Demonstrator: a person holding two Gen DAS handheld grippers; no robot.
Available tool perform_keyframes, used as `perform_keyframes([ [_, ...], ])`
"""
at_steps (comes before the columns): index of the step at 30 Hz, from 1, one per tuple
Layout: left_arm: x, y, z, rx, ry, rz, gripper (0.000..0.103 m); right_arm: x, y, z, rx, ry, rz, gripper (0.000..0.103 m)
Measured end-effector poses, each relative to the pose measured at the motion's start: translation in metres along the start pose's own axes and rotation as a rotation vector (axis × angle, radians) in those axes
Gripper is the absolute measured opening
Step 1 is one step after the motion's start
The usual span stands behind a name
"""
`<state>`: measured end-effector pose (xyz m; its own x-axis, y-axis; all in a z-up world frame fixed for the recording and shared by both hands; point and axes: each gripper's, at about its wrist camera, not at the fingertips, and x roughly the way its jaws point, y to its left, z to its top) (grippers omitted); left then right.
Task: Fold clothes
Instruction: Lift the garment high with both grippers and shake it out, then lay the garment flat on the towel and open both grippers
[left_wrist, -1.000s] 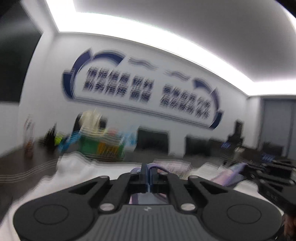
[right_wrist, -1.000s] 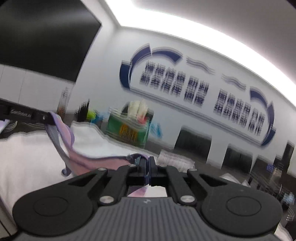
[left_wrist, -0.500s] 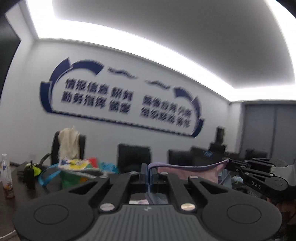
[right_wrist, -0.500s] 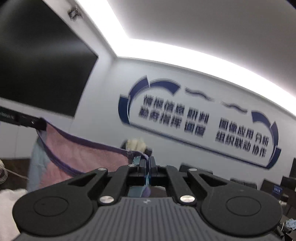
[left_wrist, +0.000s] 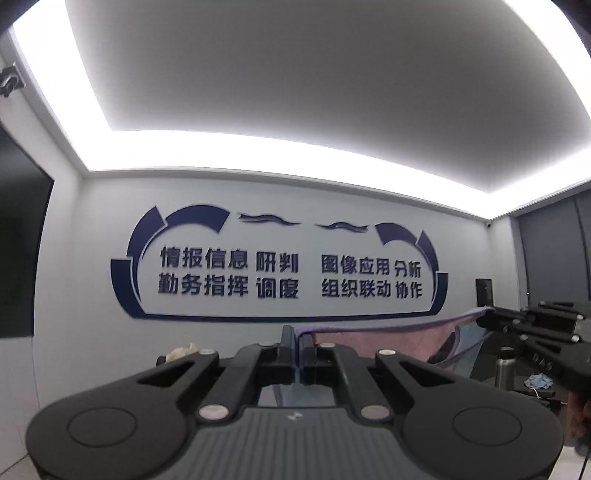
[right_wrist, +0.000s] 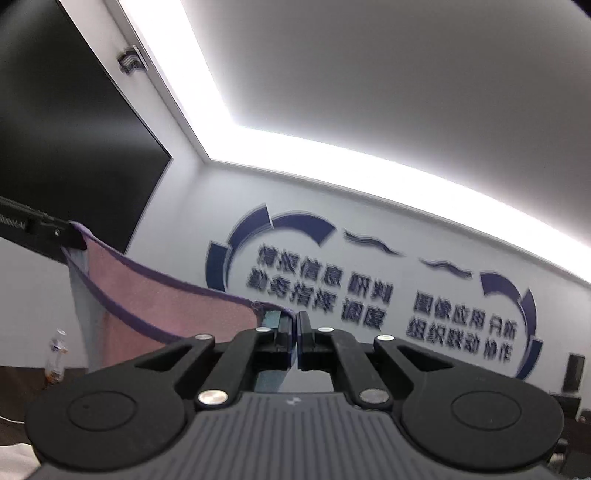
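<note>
Both tongs clamped on pink garment's purple hem: left tongs (left_wrist: 297, 338) at one corner, right tongs (right_wrist: 295, 325) at other; garment (right_wrist: 155, 306) stretched between, aloft.

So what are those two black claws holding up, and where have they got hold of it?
A pink cloth with purple trim. The left gripper and right gripper each pinch its top edge in shut jaws, one at each end; it hangs between them.

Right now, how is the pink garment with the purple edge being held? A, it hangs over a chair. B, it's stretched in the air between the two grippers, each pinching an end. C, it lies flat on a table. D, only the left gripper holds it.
B: the pink garment spans from the left gripper to the right gripper, both shut on its purple edge.
</note>
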<state>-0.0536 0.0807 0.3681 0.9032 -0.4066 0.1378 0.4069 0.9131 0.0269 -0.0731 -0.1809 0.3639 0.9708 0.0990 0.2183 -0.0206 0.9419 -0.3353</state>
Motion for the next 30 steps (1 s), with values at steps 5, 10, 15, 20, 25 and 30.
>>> perform_keyframes([
  [5,-0.061,-0.029,-0.093,0.051,0.155,-0.04,0.001,-0.063,0.022,-0.057,-0.085,0.116,0.076,0.002],
  [10,-0.108,-0.036,-0.272,-0.184,0.548,-0.091,0.002,-0.118,0.072,-0.201,-0.049,0.52,0.221,0.002],
  [15,-0.149,-0.018,-0.349,-0.434,0.743,-0.099,0.007,-0.151,0.086,-0.284,0.194,0.904,0.453,0.008],
  [20,-0.113,0.004,-0.313,-0.405,0.671,-0.063,0.037,-0.147,0.057,-0.267,0.329,0.808,0.397,0.055],
  [25,-0.074,-0.025,-0.32,-0.215,0.717,-0.18,0.046,-0.111,0.071,-0.302,0.338,0.86,0.409,0.036],
  [30,-0.07,-0.027,-0.345,-0.165,0.797,-0.107,0.012,-0.118,0.061,-0.313,0.43,0.891,0.368,0.006],
])
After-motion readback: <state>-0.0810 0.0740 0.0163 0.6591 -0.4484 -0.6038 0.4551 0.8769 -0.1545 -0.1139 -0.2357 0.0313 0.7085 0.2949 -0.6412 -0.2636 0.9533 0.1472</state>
